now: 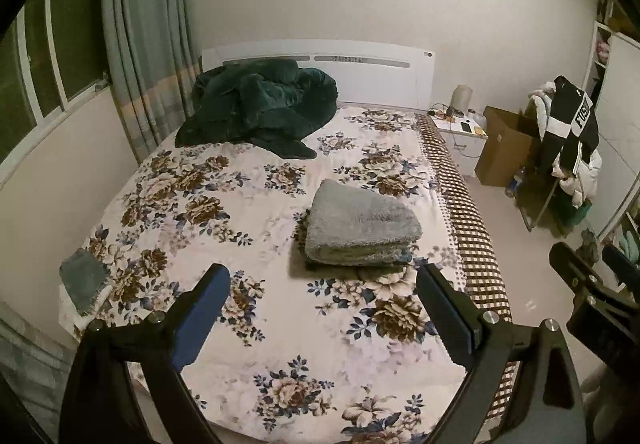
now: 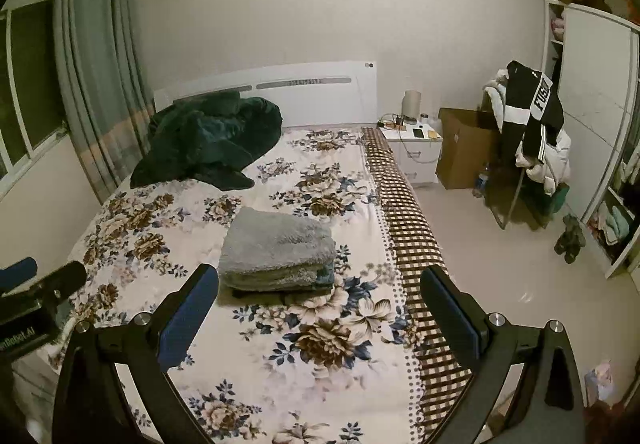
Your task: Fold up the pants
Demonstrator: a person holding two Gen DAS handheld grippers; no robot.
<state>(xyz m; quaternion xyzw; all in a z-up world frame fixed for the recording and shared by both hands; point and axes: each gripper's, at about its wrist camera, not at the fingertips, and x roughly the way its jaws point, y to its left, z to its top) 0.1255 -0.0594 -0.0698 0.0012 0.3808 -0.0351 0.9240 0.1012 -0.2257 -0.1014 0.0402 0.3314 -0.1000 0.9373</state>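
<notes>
Grey fleece pants lie folded in a compact stack on the floral bedsheet, right of the bed's middle. My left gripper is open and empty, held back from the stack near the foot of the bed. My right gripper is open and empty too, its left finger close to the stack's near-left corner in the right wrist view. In each view the other gripper shows at the edge: right gripper, left gripper.
A dark green blanket is heaped by the white headboard. A small grey cloth lies at the bed's left edge. Beside the bed stand a nightstand, a cardboard box and a chair piled with clothes; curtains hang left.
</notes>
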